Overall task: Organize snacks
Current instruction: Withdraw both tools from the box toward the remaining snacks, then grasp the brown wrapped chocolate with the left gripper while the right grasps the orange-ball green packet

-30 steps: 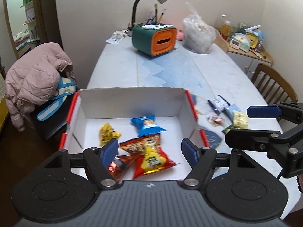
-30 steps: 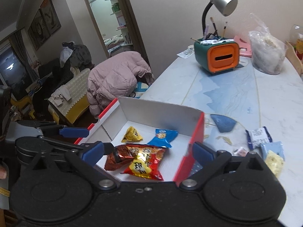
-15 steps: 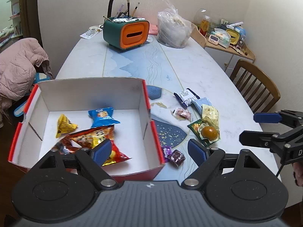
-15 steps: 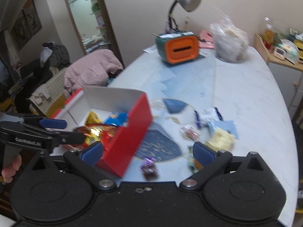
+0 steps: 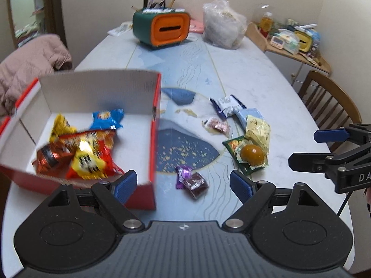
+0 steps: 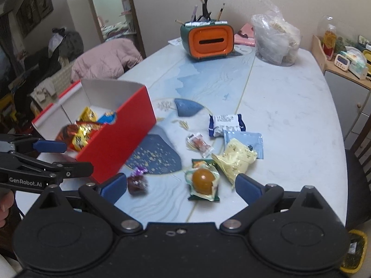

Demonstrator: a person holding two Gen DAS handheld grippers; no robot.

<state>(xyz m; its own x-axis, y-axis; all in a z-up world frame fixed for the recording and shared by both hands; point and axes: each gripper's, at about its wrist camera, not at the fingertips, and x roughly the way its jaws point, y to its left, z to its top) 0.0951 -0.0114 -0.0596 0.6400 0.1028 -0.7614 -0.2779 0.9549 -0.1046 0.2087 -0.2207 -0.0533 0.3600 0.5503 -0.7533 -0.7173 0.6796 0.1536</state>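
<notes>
Left tongs (image 5: 183, 186) wide, just opened further, empty, over purple candy (image 5: 191, 181). Right tongs (image 6: 182, 186) wide, empty. Red box (image 6: 116, 136) left on table (image 6: 278, 106).

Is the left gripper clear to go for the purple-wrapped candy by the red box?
Probably yes. The left gripper is open, the purple-wrapped candy lies alone between its fingers, and the red box stands just beside.
</notes>
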